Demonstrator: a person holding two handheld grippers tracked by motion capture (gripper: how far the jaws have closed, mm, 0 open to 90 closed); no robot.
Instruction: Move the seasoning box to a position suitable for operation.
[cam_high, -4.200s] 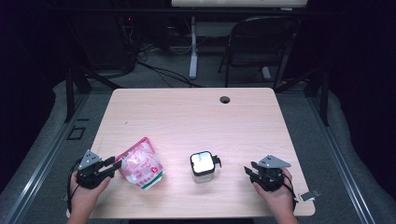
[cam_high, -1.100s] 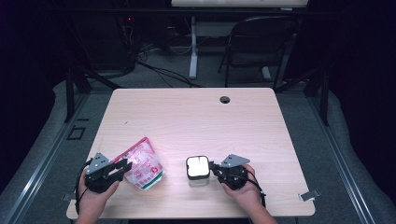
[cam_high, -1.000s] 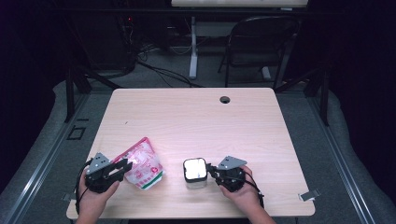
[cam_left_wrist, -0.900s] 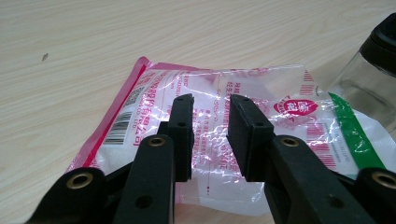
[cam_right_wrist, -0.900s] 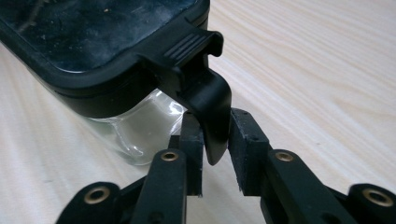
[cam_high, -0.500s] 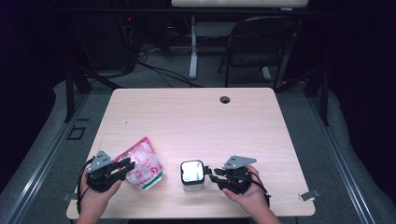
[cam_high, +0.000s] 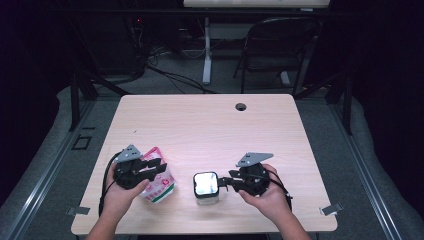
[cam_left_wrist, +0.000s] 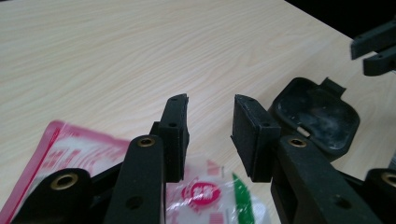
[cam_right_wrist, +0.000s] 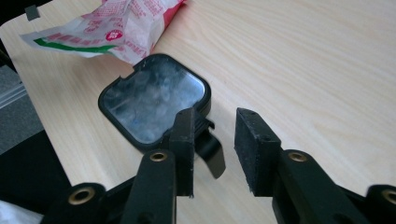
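Both pairs of fingers stand spread with nothing between them. On the left gripper (cam_left_wrist: 210, 140), seen in its own view, the black jaws hang parted over the near end of a red-and-white plastic pouch (cam_left_wrist: 93, 158), bare wood showing through the gap — whether they touch the pouch I cannot tell. On the right gripper (cam_right_wrist: 212, 151) the jaws are likewise apart, one on each side of the black latch tab (cam_right_wrist: 210, 151) that sticks out from a square container (cam_right_wrist: 154, 102) with a black-rimmed clear lid; whether the jaw touches the tab is unclear.

From the high view, the pouch (cam_high: 157, 182) lies near the front left of the light wooden table (cam_high: 210, 125), the left gripper (cam_high: 150, 170) held just over it. The container (cam_high: 206, 186) sits just right of the pouch, close to the front edge, with the right gripper (cam_high: 227, 182) just beside it — its jaws pointing at the container's right side. A small round hole (cam_high: 241, 106) marks the table's far edge.
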